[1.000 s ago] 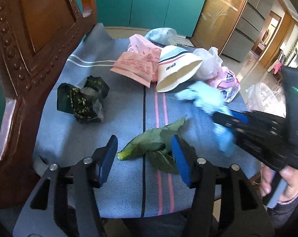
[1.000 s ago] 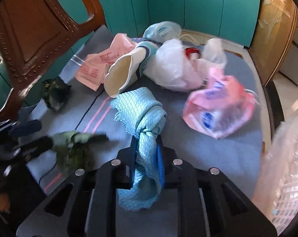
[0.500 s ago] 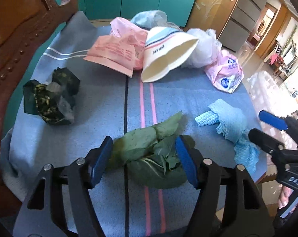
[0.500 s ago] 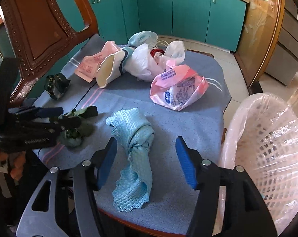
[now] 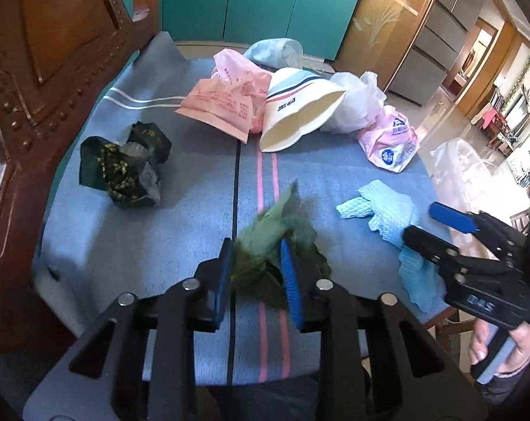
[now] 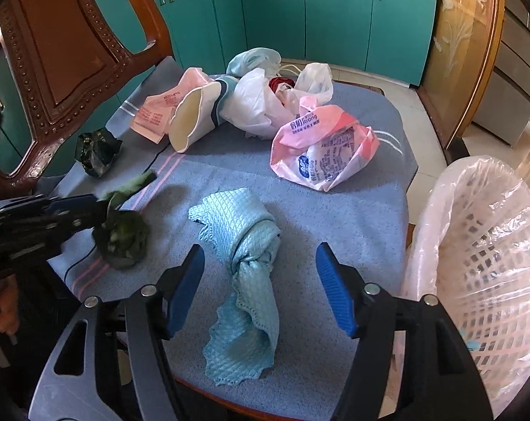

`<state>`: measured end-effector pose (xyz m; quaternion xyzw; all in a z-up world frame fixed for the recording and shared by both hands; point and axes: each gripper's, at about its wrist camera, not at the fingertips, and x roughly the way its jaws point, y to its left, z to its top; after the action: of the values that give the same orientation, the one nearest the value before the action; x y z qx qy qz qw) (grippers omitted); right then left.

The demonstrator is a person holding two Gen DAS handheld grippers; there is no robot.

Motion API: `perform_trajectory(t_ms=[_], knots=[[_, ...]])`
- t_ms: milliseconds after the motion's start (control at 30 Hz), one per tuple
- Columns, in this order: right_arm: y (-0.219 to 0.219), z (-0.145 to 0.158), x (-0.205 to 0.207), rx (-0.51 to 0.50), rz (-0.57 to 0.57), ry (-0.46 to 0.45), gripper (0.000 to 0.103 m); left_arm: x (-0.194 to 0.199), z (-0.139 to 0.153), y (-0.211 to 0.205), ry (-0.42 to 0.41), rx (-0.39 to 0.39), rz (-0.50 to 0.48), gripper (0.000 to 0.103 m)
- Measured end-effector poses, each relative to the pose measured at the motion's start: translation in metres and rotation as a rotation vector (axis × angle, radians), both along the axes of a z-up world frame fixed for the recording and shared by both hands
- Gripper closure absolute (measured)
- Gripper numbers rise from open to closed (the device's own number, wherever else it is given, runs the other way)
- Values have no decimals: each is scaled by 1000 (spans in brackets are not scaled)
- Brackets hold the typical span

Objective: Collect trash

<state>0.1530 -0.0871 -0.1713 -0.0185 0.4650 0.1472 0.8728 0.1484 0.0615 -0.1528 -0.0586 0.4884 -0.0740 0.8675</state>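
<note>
Green leaves (image 5: 300,231) (image 6: 124,235) lie bunched at the near edge of the blue-covered table (image 5: 142,238). My left gripper (image 5: 256,249) (image 6: 103,205) is closing, and its blue pads squeeze the leaves so that a leaf tip stands up. A light blue waffle cloth (image 6: 243,238) (image 5: 387,210) lies loose on the table, part of it hanging over the edge. My right gripper (image 6: 260,251) (image 5: 426,224) hovers over it with jaws opening and its pads clear of the cloth.
Farther back lie a tipped paper cup (image 5: 300,112), pink bags (image 5: 391,144) (image 5: 226,101), a white bag (image 6: 257,105) and a dark green wrapper (image 5: 124,168). A bag-lined white basket (image 6: 475,245) stands off the table's right edge. A carved wooden chair (image 5: 37,70) stands on the left.
The left jaws have closed in on the leaves and bunched them up. The right gripper let go of the blue cloth, opened and drew back; the cloth now lies on the table.
</note>
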Motion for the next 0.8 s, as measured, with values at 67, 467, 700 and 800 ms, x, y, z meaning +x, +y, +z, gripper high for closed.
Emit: perform_trajectory(t_ms=[67,467,700,800], knots=[[3,-5,5,0,-3,11,38,0,-1,0,-1,1,0,53],[24,-23,18,-70,15,16,37,16,-29,-12,23,40,-24,39],[30,-26,19,-109,21,-7,37,16,-29,-12,-16,48,-18,53],[29,-25,19,-107,25,-7,37,14,-27,-10,-14,31,-16,58]])
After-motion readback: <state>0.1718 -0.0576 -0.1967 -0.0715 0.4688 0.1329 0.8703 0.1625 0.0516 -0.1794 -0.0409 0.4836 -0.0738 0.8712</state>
